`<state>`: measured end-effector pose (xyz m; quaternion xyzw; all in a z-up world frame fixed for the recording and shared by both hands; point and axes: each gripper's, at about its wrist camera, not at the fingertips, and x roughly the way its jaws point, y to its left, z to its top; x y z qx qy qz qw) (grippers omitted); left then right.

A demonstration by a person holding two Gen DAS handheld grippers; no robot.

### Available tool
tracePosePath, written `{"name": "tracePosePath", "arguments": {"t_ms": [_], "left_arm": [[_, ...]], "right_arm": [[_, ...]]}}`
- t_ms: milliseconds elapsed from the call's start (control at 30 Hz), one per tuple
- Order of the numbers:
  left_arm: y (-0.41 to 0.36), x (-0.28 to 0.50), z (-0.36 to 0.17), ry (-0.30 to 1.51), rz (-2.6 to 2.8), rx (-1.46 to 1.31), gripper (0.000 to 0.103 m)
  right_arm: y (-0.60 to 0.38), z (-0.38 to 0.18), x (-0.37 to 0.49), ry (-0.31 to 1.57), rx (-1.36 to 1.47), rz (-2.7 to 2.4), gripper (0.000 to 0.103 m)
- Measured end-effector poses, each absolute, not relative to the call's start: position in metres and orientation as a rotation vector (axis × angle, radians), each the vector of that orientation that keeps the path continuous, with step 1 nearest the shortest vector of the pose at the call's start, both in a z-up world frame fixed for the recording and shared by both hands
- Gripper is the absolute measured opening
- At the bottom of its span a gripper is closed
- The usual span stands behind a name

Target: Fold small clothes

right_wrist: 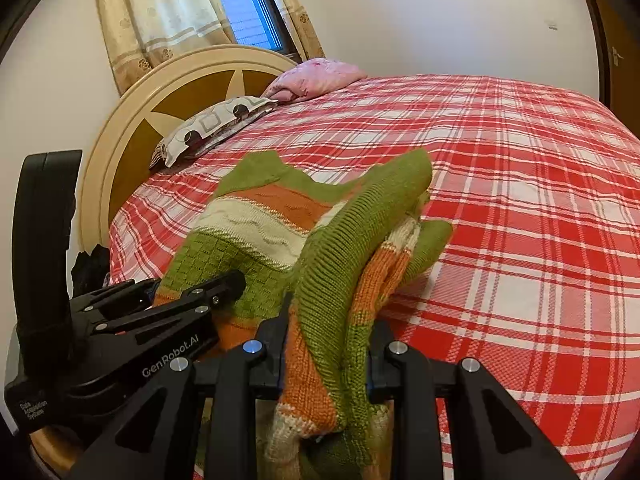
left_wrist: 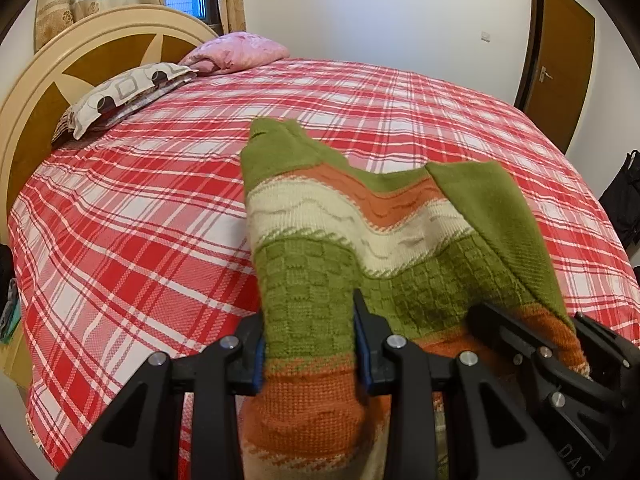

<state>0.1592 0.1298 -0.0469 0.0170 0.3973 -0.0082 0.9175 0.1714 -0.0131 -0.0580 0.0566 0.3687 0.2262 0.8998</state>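
Sweater (left_wrist: 320, 240) dead ahead in the left wrist view, green, cream and orange knit, its hem end bunched up between the left gripper (left_wrist: 308, 354) fingers, which are closed in tight on the orange band. The far part of the knit trails out over the plaid bed (left_wrist: 140, 220), collar end furthest away, and a green sleeve lies folded across its right side. The right gripper (left_wrist: 560, 352) shows at the lower right edge, close beside, on the same hem. Over to the right wrist view: the right gripper (right_wrist: 326, 354) is clamped on a thick wad of sweater (right_wrist: 248, 224), sleeve and hem layers together, fingers nearly shut around it. The left gripper (right_wrist: 160, 300) sits just to the left, gripping the other hem corner. Both ends look lifted off the bed (right_wrist: 520, 220), so I'd call this the carry of the bottom edge toward the collar. Next move wants both hands travelling forward together, level, laying the hem down without dragging the sleeve loose.
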Motion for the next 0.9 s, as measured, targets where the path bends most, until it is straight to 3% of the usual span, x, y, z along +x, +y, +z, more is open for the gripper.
{"name": "tracePosePath", "arguments": {"t_ms": [900], "left_arm": [[0.126, 0.176, -0.043, 0.782, 0.025, 0.059, 0.035]], "right_arm": [[-0.014, -0.065, 0.196, 0.727, 0.131, 0.469, 0.027]]}}
